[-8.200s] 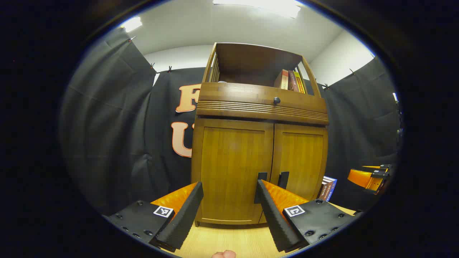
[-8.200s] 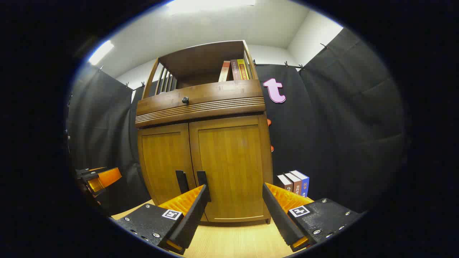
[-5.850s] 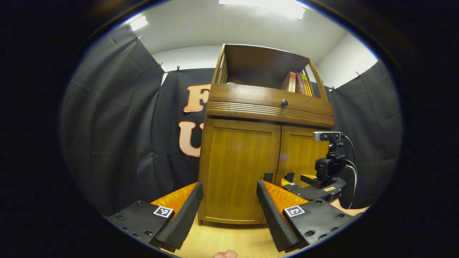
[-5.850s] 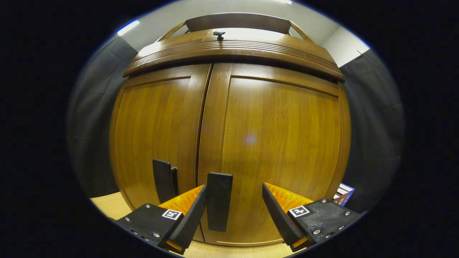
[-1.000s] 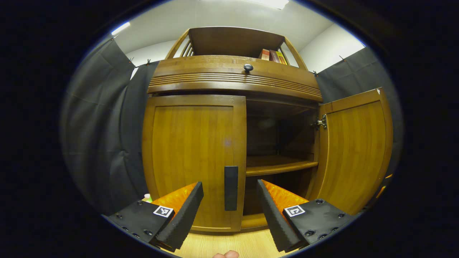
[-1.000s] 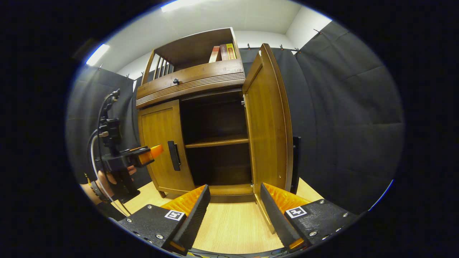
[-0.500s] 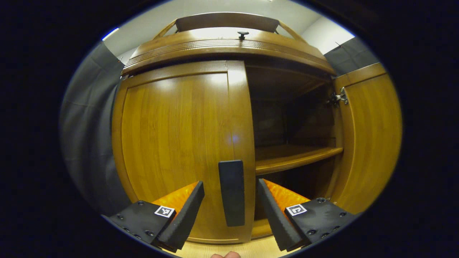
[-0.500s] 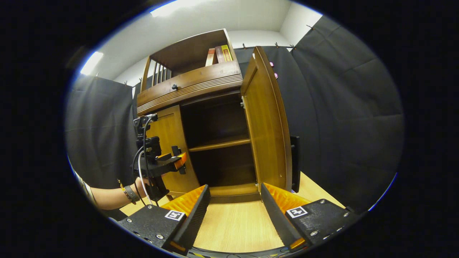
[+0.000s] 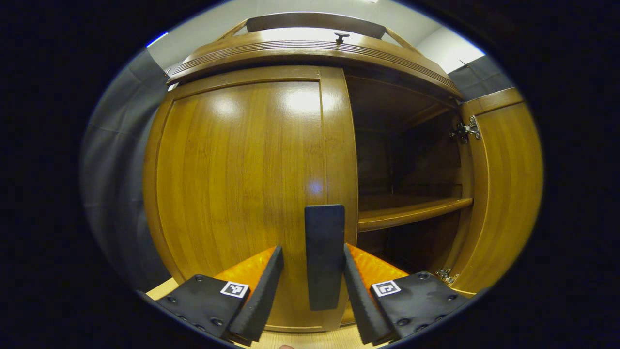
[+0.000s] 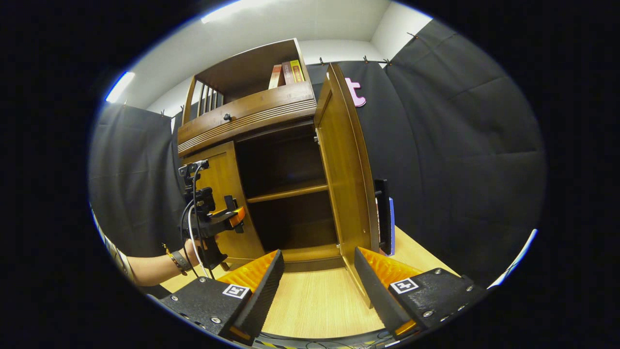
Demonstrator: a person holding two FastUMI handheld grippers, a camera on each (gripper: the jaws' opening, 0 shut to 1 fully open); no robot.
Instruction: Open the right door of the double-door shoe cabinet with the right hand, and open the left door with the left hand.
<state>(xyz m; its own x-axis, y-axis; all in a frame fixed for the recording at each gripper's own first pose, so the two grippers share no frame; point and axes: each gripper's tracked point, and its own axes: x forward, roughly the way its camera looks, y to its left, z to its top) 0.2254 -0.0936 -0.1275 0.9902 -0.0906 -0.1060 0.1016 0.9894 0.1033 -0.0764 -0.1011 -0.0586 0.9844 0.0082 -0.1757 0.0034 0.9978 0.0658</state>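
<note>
Brown wooden double-door shoe cabinet [image 10: 252,121] on the pale wooden desk [image 10: 310,305]: we note its right door [image 10: 346,169] swung wide, its left door [image 9: 242,169] closed. Left gripper [image 9: 308,291]: fingers apart, straddling that door's flat black handle [image 9: 323,254]; contact with it we cannot tell. Right gripper [image 10: 315,286]: fingers apart, holding nothing, before the open compartment.

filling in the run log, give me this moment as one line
right door: open | left door: closed | left gripper: open, straddling left door handle | right gripper: open, empty
</note>
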